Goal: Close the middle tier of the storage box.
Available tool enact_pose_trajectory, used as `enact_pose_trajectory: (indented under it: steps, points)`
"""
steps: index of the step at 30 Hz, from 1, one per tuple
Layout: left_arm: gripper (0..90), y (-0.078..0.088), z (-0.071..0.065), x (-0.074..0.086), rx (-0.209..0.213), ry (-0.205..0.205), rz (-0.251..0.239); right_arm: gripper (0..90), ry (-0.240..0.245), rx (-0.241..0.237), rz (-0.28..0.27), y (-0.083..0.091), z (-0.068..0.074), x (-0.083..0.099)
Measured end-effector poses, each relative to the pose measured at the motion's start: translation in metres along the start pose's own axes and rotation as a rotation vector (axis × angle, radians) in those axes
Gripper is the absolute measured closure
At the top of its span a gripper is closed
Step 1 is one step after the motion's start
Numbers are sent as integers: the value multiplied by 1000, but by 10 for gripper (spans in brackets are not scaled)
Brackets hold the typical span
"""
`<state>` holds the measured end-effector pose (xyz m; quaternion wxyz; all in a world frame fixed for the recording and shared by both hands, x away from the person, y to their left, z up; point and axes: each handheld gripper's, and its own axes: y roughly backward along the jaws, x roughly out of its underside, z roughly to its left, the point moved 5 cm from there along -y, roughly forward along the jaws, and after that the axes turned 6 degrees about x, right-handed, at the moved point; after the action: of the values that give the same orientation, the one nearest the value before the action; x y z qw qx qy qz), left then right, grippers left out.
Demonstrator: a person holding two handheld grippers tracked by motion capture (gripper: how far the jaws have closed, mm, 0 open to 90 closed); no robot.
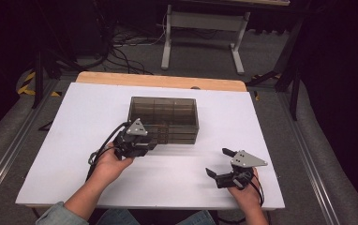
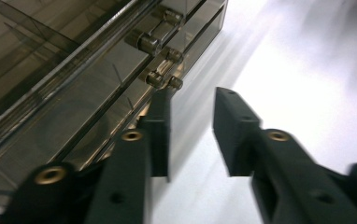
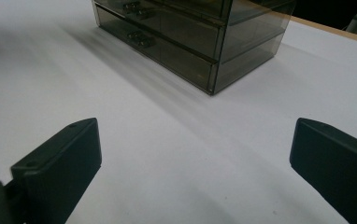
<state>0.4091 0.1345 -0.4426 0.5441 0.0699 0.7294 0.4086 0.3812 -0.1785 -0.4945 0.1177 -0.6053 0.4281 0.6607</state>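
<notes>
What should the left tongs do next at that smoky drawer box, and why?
Probably ease the left tongs forward onto a drawer handle and close. Their jaws stand apart with nothing between them, just short of the handles on the front of the drawer box, and the drawers look shut. The right tongs rest open on the white table, away from the box.

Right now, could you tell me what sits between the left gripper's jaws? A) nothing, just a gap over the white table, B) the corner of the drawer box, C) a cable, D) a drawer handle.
A: in the left gripper view the left gripper shows bare white table between its parted jaws, with the drawer handles of the drawer box just beyond the tips.
</notes>
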Motion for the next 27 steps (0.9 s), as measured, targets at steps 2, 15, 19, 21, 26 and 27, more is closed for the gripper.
enact_pose_trajectory:
  steps: [2,15,19,21,26,27]
  points:
    - [521,5,0,1,17,7,-17,27,-1,1,0,0,0,0]
    - [140,37,14,22,50,93,-143,27,0,1,1,0,0,0]
    - [68,45,17,31,26,95,-167,27,0,1,1,0,0,0]
    - [36,48,19,35,18,102,-186,27,0,1,1,0,0,0]
    - [10,58,24,46,-15,103,-240,27,1,2,2,0,0,0]
    - [10,60,24,47,-12,107,-247,27,0,1,1,0,0,0]
